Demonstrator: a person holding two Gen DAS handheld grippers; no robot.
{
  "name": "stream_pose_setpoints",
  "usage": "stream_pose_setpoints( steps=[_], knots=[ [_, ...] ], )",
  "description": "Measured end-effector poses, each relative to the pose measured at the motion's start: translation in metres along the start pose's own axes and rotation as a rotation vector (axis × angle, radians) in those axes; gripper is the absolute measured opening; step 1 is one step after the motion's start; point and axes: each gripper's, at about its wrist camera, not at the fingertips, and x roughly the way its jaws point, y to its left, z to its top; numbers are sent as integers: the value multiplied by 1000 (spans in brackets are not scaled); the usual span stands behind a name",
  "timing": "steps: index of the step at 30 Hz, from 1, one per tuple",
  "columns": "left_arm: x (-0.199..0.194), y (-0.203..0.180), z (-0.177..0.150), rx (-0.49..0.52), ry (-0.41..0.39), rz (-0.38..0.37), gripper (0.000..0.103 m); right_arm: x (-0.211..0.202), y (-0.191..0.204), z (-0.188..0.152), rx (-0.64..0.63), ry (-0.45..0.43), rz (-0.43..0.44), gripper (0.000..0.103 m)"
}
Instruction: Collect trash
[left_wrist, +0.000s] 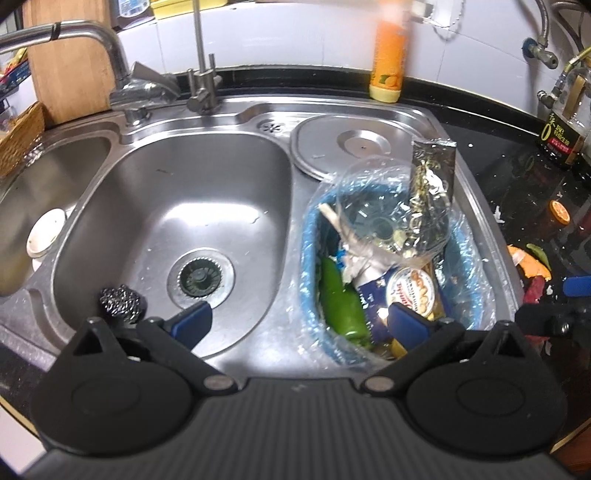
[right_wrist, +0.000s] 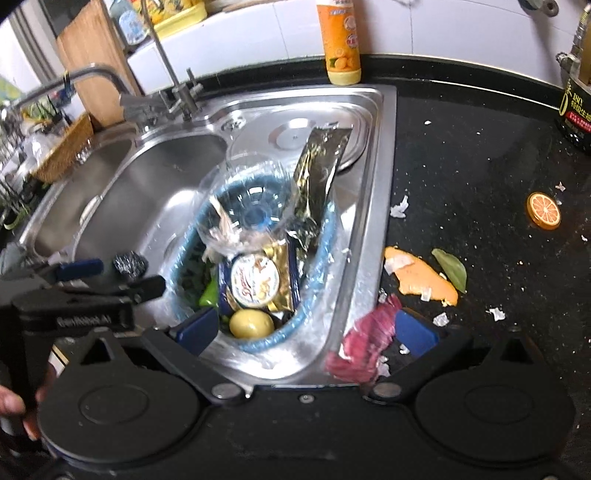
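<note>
Left wrist view gives me the steel sink (left_wrist: 173, 206) as the biggest thing, its main basin bare but for a steel-wool scourer (left_wrist: 122, 301) near the drain; a second basin at the left is cut off by the frame edge. Right of the main basin sits the blue bin (left_wrist: 314, 236), lined with clear plastic and crammed with trash: a clear plastic bottle (left_wrist: 373, 206) lying bottom-up, a silver foil wrapper (left_wrist: 432, 173) standing tall against the far rim, a blue biscuit packet (left_wrist: 406, 291) and a green pepper (left_wrist: 343, 302). What lies deeper I cannot make out.

My left tool (left_wrist: 301, 319) hangs over the sink with its jaws spread wide and nothing between them, one pad over the basin, the other over the bin.

From the right wrist view, the black table (right_wrist: 480, 147) beside the sink carries the loose trash: an orange peel (right_wrist: 424, 280), a green leaf (right_wrist: 452, 271) just beside it, an orange slice (right_wrist: 545, 211) well apart, and white scraps scattered about. My right tool (right_wrist: 306, 330) is also wide open, gripping nothing. A red onion piece (right_wrist: 354, 350), blurred, lies on the sink's edge just beside its right pad; whether they touch I cannot tell. A yellow lemon (right_wrist: 251, 324) shows at the bin's near rim. An orange detergent bottle (right_wrist: 341, 44) stands at the back wall, top cut off.
</note>
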Motion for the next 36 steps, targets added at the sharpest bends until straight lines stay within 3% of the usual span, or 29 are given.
stream_pose_setpoints(
  steps=[10,36],
  knots=[
    [6,1,-5,-10,27,-5,103,9,1,-8,-38,40,-35,103],
    [2,-16,-6,68,13,-10,103,4,0,-15,-58,44,-51,103]
  ],
)
